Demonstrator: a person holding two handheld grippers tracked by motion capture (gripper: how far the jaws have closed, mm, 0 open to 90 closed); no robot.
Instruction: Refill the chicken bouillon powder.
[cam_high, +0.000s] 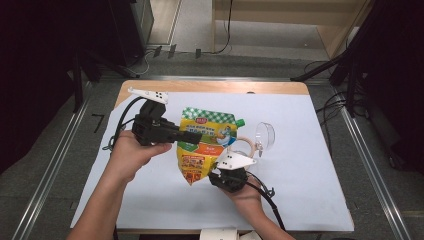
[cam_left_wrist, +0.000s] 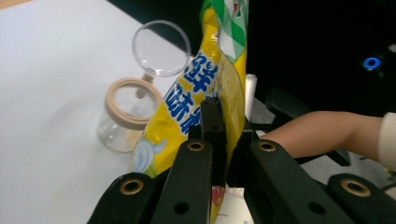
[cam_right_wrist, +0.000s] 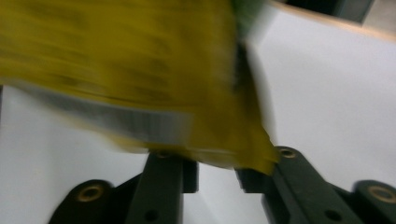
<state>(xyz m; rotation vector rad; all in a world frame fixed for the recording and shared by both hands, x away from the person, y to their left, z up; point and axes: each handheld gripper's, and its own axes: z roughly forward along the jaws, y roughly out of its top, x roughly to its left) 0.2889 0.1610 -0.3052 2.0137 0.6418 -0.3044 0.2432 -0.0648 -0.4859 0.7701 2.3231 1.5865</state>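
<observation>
Pouch (cam_high: 206, 142): upright above counter (cam_high: 310, 150), long axis vertical.
Left gripper (cam_high: 196, 136): clamped on pouch's left side.
Right gripper (cam_high: 220, 175): jaws parted beneath pouch's bottom edge, nearer jar (cam_high: 246, 146).

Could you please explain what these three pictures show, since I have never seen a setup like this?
A person stands at a table covered in white and holds a two-jaw tool in each hand. One picture looks down from above; the other two come from cameras riding on each tool.

The left tool is shut on a yellow spouted pouch and holds it up. The right tool is at the pouch's bottom corner; that view is blurred, so its grip is unclear.

Behind the pouch stands a clear jar with its round lid flipped open.
</observation>
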